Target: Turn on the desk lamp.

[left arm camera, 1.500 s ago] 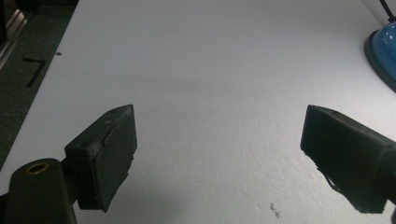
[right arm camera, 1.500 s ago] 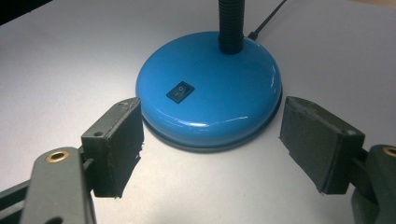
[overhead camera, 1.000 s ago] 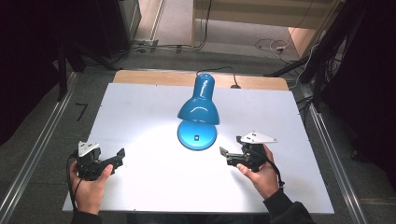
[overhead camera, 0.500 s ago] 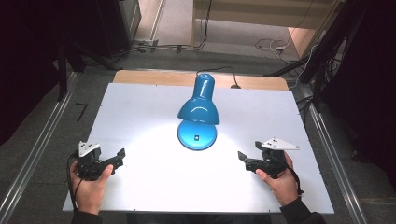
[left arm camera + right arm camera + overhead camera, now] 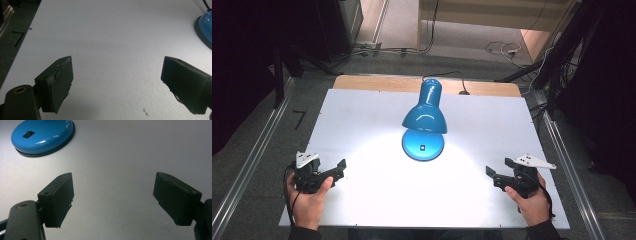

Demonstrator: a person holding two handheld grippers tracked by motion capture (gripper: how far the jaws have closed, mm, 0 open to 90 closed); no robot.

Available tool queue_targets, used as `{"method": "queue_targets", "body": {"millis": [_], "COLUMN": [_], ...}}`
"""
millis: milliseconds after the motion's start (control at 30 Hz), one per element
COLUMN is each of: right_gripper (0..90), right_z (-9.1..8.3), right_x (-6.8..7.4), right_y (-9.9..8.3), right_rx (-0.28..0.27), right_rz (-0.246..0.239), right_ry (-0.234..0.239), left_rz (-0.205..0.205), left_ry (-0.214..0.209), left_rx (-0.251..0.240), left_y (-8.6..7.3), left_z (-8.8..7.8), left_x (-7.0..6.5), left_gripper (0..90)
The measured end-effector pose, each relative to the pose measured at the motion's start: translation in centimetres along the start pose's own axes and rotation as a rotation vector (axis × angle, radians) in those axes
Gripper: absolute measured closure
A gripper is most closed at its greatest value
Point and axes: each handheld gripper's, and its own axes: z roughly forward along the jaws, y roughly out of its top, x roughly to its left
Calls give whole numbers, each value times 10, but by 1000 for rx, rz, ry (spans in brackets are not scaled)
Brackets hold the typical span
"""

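Note:
A blue desk lamp [image 5: 424, 117] stands at the table's middle, its shade tilted down over its round base [image 5: 423, 145], which carries a small black switch. It throws a bright patch on the white tabletop [image 5: 362, 115]. My left gripper [image 5: 337, 171] rests near the front left corner, open and empty, pointing toward the lamp. At the front right my right gripper [image 5: 498, 170] is open too, well apart from the base. The left gripper view has the open jaws [image 5: 117, 60] over bare table, the base [image 5: 206, 27] at far right. The right gripper view has the jaws [image 5: 113, 175] wide, the base [image 5: 42, 135] at upper left.
The lamp's black cable [image 5: 447, 75] runs off the table's back edge over a wooden strip [image 5: 377, 82]. Metal rails [image 5: 252, 165] flank both sides of the table. Cables lie on the floor [image 5: 504, 47] behind.
My right gripper has drawn back from beside the lamp base, moving right and toward the front edge. The left gripper has hardly moved.

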Motion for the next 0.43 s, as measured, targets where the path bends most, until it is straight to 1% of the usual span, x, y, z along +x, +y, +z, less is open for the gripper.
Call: {"method": "queue_targets", "body": {"millis": [100,333,367,400,433], "right_gripper": [153,139,136,132,132], "right_z": [-5,-19,-19,-18,-17], "right_x": [-8,-32,-35,-42,-45], "right_y": [-4,-16,-17,-20,-22], "right_rx": [6,6,9,22,29], "right_rz": [13,82,86,100,110], "right_ry": [-38,-111,-124,-148,-159], "left_rz": [0,0,-1,-1,-1], "left_ry": [0,-1,-3,-4,-5], "left_rx": [-1,-2,-1,-2,-1], "left_y": [0,0,0,0,0], "left_z": [0,0,0,0,0], "left_x": [0,0,-1,-1,-1], "left_gripper": [117,117,117,117,117]}}
